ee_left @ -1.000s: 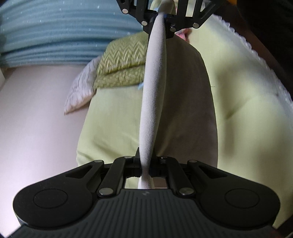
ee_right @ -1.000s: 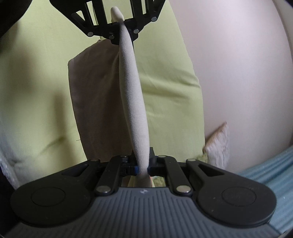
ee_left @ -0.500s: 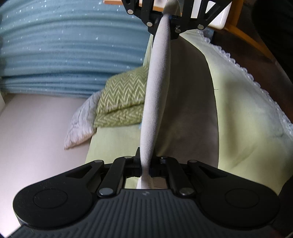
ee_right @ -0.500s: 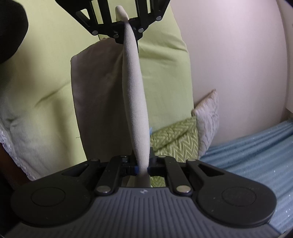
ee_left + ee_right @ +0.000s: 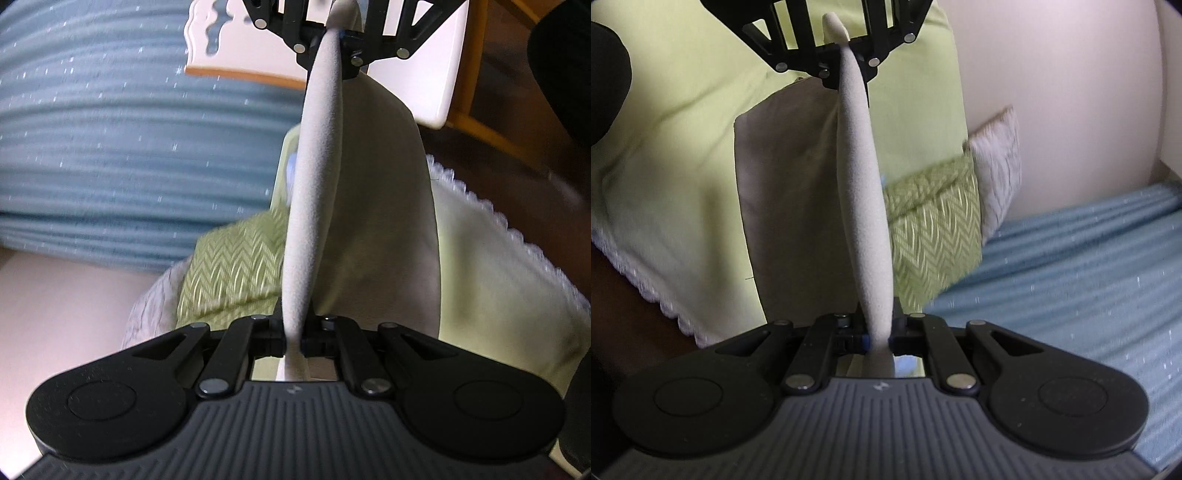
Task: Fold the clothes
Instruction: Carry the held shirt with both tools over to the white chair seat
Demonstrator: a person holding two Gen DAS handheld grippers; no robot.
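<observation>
Left wrist view: we log the left tool (image 5: 334,22), its two padded fingers (image 5: 317,177) pressed flat together along their whole length, with a beige garment (image 5: 384,221) hanging from the tip. We list the tool as closed on the upper edge of that cloth. The garment falls as one long panel, its long axis running from the fingertips at top down toward the tool body at bottom, its right edge straight. Behind it lies a pale green sheet (image 5: 491,280) with a white scalloped trim (image 5: 517,236) along its right border. To the left we note a green herringbone cloth (image 5: 229,269), folded, lying on a grey-white cloth (image 5: 151,310), and above these a blue ribbed blanket (image 5: 110,147). A white board with a wooden frame (image 5: 436,74) shows at top

Right wrist view: we log the right tool (image 5: 836,22), fingers likewise shut tight, gripping the same beige garment (image 5: 790,192) at its top edge. The panel hangs lengthwise down the frame, its left edge straight and free. The pale green sheet (image 5: 665,166) spreads open to the left of it; the herringbone cloth (image 5: 934,229) and grey-white cloth (image 5: 997,162) sit just to the right, and the blue blanket (image 5: 1071,280) fills the lower right. Both views are slightly blurred
</observation>
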